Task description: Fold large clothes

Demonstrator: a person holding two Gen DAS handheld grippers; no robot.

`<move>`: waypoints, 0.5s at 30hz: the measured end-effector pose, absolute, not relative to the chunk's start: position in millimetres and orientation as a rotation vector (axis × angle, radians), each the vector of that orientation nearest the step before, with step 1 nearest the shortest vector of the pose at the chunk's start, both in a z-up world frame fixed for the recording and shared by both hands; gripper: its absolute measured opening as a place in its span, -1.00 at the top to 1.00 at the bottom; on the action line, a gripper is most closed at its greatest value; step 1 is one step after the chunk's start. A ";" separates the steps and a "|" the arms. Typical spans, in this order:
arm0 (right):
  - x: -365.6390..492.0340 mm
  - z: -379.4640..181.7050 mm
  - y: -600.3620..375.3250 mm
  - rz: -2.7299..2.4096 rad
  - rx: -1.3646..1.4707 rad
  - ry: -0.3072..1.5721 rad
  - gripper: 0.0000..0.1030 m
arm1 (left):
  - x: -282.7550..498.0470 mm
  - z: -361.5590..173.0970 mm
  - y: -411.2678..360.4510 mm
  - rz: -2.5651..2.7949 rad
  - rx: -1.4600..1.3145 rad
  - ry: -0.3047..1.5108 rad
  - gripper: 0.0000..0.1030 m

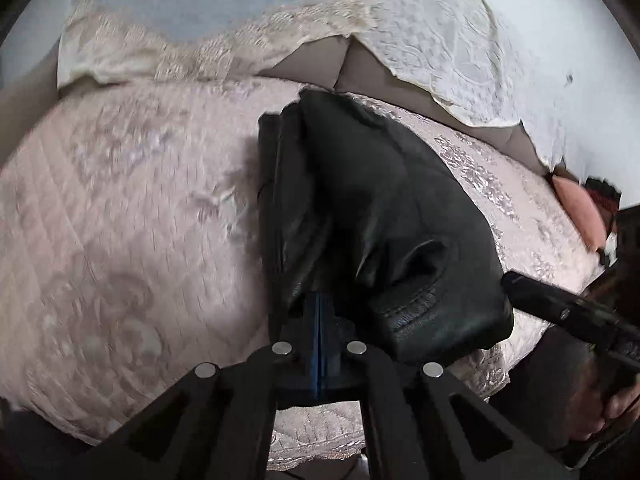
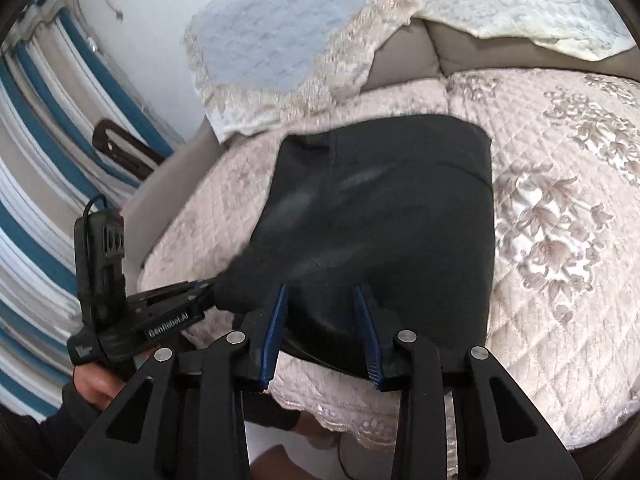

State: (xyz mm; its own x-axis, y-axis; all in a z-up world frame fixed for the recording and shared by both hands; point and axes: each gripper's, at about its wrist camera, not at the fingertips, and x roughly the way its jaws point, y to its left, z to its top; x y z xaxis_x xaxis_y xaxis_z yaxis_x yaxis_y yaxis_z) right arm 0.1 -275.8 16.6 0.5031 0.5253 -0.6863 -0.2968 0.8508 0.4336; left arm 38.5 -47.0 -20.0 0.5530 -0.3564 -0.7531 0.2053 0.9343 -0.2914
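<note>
A black garment (image 1: 380, 208) lies folded on a pale pink quilted cover (image 1: 120, 240). In the right wrist view the garment (image 2: 380, 208) fills the middle. My left gripper (image 1: 319, 296) is shut, its blue pads pressed together on the garment's near left edge. From the right wrist view that gripper (image 2: 208, 286) pinches the garment's left corner. My right gripper (image 2: 320, 292) is open; its blue pads (image 2: 276, 332) stand apart with the garment's near edge between their tips. Its finger (image 1: 520, 288) touches the garment's right corner in the left wrist view.
Cream lace covers (image 2: 288, 32) drape the backrest behind the quilt (image 2: 560, 220). A blue-and-white striped curtain (image 2: 36, 184) hangs at the left. A pink cushion (image 1: 576, 208) lies at the far right. A person's hand (image 2: 96, 384) holds the left gripper's handle.
</note>
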 end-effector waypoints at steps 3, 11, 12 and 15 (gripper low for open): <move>0.3 9.1 -270.7 0.489 0.236 0.927 0.33 | 35.2 -13.1 -46.9 -0.322 -0.181 0.919 1.00; 2.4 4.6 -265.5 0.485 0.184 0.935 0.33 | 50.3 38.0 -44.3 -0.350 -0.259 0.850 -0.25; 2.2 4.6 -265.1 0.485 0.181 0.934 0.33 | 54.7 37.7 -47.8 -0.365 -0.260 0.853 -0.36; 1.7 4.8 -265.7 0.485 0.183 0.932 0.33 | 80.1 23.7 -66.0 -0.397 -0.261 0.916 -0.32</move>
